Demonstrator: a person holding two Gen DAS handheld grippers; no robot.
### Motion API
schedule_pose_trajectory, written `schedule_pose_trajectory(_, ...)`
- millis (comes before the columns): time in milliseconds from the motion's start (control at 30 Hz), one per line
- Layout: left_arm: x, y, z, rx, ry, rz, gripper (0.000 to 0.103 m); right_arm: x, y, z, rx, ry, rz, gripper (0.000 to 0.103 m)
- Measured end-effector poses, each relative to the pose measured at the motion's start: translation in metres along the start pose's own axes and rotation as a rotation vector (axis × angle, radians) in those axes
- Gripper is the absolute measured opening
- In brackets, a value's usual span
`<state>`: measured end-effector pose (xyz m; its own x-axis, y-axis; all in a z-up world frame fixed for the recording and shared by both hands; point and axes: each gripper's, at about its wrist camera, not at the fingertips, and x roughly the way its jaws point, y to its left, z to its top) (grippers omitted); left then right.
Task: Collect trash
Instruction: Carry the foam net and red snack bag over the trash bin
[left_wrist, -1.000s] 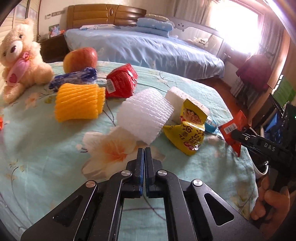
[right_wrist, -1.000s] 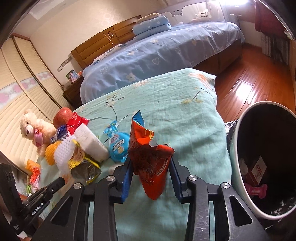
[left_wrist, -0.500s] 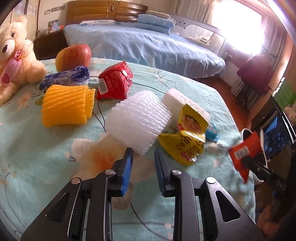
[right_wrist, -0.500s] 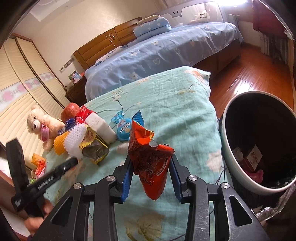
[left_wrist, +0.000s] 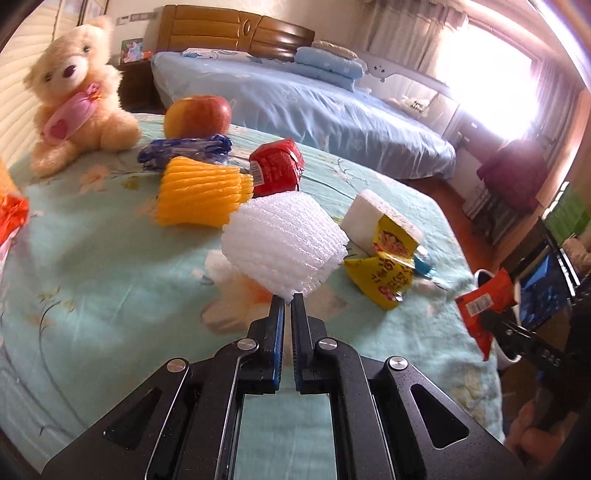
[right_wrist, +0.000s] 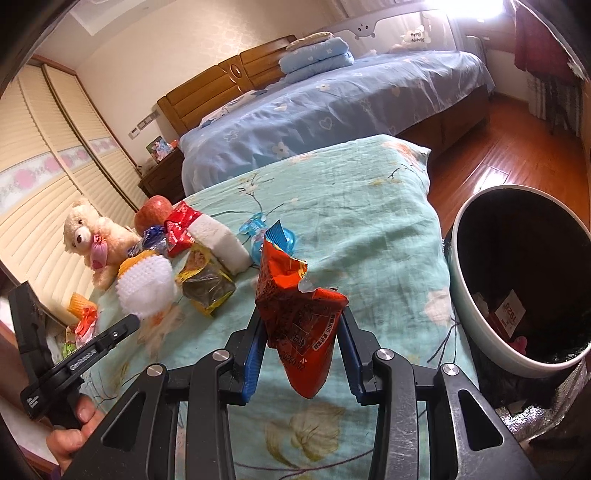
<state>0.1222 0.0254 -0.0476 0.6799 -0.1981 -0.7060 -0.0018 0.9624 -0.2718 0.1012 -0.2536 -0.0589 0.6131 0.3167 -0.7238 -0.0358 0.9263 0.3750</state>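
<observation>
Only our right wrist view shows the bin (right_wrist: 458, 236), off the table's (right_wrist: 369, 206) right edge. From left we count one yellow foam net (left_wrist: 199, 195), one white foam net (left_wrist: 284, 243) pinched at its edge in our left tongs (left_wrist: 287, 306), lifted over the table. Our right tongs (right_wrist: 301, 332), angled down, clamp one orange snack bag (right_wrist: 299, 310) beside the bin.

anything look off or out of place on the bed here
Mostly litter on the green bedspread: torn yellow wrapper, red packet, foam nets. The left gripper pinches the white foam net by its edge only, so it may slip. An apple and teddy bear sit among the trash.
</observation>
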Motion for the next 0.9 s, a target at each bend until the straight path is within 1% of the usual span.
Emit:
schedule_pose_trajectory(167, -0.017, -0.014, -0.009, 0.035, -0.007, -0.041, 0.003, -0.008, -0.003, -0.007, 0.000, -0.004, -0.003, 0.038)
schedule_pose_trajectory(300, -0.022, -0.037, -0.018, 0.082, 0.003, -0.086, 0.003, -0.014, -0.009, -0.012, 0.011, -0.007, -0.015, 0.038)
schedule_pose_trajectory(467, -0.019, -0.067, -0.028, 0.141, 0.033, -0.142, 0.003, -0.028, -0.022, -0.017, 0.027, -0.021, -0.038, 0.038)
schedule_pose_trajectory(700, -0.012, -0.107, -0.038, 0.219, 0.062, -0.193, 0.003, -0.047, -0.047, -0.023, 0.050, -0.045, -0.085, 0.038)
schedule_pose_trajectory(900, -0.008, -0.138, -0.041, 0.270, 0.072, -0.234, 0.003, -0.063, -0.069, -0.025, 0.080, -0.069, -0.117, 0.038)
